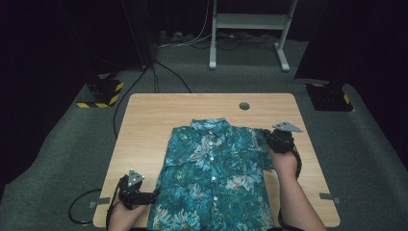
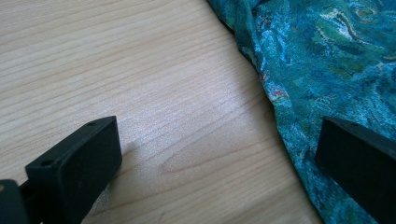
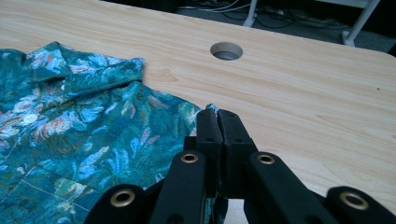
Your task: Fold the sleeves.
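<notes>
Right tool (image 3: pixel 217 116) pinching teal floral button-up shirt (image 1: pixel 211 173) at its shoulder edge, likely for folding; left tool (image 2: pixel 219 154) spread beside hem, over wooden desk (image 2: pixel 140 70).

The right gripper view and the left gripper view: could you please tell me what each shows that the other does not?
Right gripper view alone: the shirt's collar, the round hole in the table, and the right gripper shut on the shirt's edge. Left gripper view alone: the left gripper with jaws wide apart, one over bare wood, one over cloth. Both share the teal floral shirt and the wooden table.
</notes>
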The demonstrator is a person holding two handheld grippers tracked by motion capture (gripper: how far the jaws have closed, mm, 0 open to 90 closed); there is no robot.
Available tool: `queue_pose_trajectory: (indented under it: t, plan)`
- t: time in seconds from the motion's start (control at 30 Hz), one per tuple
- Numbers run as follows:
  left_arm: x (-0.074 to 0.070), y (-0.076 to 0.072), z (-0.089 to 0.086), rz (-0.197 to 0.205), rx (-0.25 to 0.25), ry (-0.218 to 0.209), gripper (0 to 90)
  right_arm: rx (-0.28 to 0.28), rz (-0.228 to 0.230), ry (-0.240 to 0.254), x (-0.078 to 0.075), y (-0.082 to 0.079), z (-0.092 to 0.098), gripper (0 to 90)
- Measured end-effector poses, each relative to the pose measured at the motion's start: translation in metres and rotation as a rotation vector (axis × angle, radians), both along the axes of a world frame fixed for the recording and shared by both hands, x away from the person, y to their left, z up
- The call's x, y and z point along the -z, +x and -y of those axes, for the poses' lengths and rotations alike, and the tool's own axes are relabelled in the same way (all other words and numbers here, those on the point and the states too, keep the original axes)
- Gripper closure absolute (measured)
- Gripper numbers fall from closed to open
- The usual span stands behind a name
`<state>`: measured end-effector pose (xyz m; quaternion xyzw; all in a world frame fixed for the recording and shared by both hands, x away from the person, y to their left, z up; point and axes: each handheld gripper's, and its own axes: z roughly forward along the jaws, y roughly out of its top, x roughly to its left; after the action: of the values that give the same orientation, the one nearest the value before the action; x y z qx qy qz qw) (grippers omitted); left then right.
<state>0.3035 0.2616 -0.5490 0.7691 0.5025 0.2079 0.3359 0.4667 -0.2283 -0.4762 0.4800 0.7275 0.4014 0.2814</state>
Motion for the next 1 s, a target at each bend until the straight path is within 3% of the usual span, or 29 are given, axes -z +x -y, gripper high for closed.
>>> queue_pose_trajectory:
  t: [1.0]
  plan:
    - [0.000,0.000,-0.001,0.000,0.008,-0.011,0.8,-0.091,-0.025,-0.012,0.009,0.008,-0.052,87.9]
